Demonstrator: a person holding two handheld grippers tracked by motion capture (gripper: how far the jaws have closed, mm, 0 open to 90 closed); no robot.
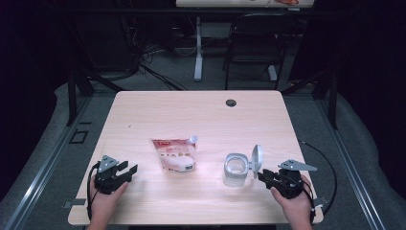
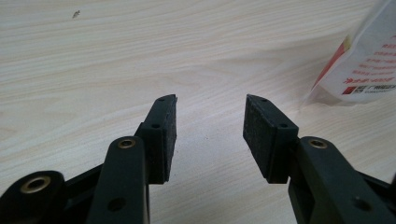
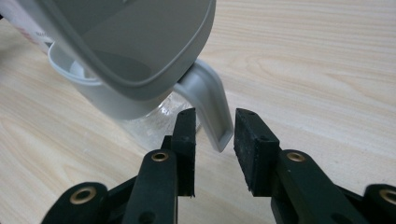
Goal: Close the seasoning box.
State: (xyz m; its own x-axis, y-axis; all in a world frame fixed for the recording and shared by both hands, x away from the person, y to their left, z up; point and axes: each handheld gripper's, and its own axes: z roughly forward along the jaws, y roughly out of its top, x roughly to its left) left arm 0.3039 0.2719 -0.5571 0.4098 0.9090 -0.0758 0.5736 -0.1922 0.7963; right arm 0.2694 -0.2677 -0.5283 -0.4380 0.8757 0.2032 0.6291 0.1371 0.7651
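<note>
A light wooden table (image 1: 201,110) carried two things, with a small round grommet hole (image 1: 231,102) near its far edge. A white pouch (image 1: 175,153) with red printing and a capped spout at its upper corner lay flat a little left of the table's middle, nearer the near edge than the far one. To its right, well apart from it, stood a clear jar (image 1: 235,169) with a grey rim and a hinged grey lid (image 1: 256,158) flipped up and standing open on the jar's right side.

The left gripper (image 1: 125,171) rested near the table's near left corner, held by the person's left hand (image 1: 103,196). Its jaws stood wide apart with nothing between them; in the left gripper view they framed bare wood, and the pouch's corner (image 2: 364,65) lay beyond them toward the right.

The right gripper (image 1: 265,175) sat near the near right corner in the person's right hand (image 1: 296,203), pointing at the jar. Its jaws were partly open, narrower than the left's, and gripped nothing. In the right gripper view the lid (image 3: 135,37) loomed overhead and its grey latch tab (image 3: 210,102) hung down just ahead of the gap between the jaws, close to the tips; whether it touched them could not be told. A black cable (image 1: 330,167) looped off the right edge behind that gripper.
</note>
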